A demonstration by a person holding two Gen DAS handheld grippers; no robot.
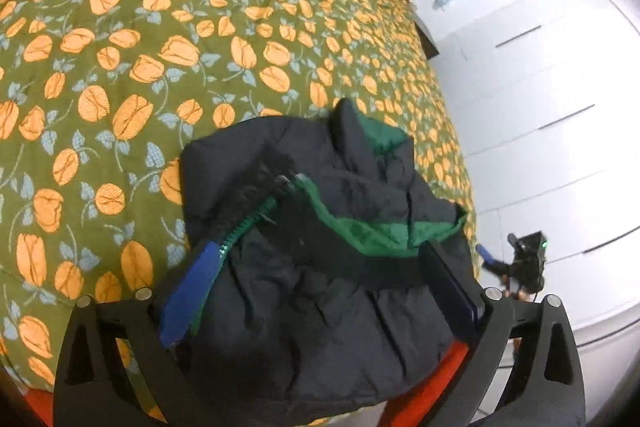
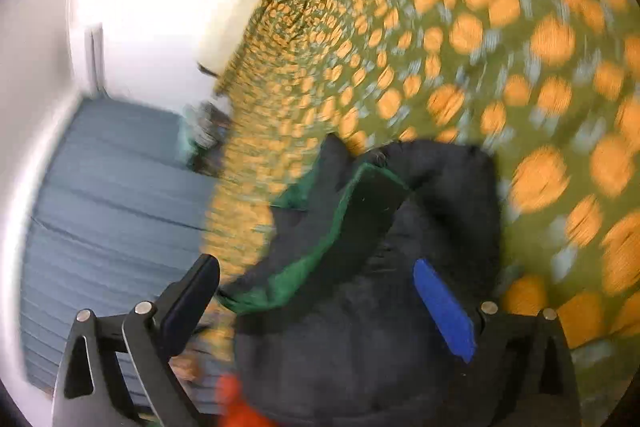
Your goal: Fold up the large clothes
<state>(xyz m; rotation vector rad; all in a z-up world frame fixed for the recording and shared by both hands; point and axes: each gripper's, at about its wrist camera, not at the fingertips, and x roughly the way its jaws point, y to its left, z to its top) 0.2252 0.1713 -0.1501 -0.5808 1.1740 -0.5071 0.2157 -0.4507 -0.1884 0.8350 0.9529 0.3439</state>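
The left gripper (image 1: 320, 283) stands wide open, holding nothing, its 2 fingers on either side of the dark jacket (image 1: 320, 251), which lies bunched at the near edge of the bed (image 1: 140, 39). The right gripper (image 2: 316, 303) is also wide open and empty. Risk, in my judgement — the puffy bundle may spring open or slide off the edge. Its long axis seems to run away from the cameras, collar at the far end.

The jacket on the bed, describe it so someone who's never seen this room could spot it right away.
Find the bed covered by a green bedspread printed with orange flowers. Near its edge lies a bunched dark puffer jacket. It is the only dark, plain thing on the patterned cover, and bright green lining shows along its opening and zipper.
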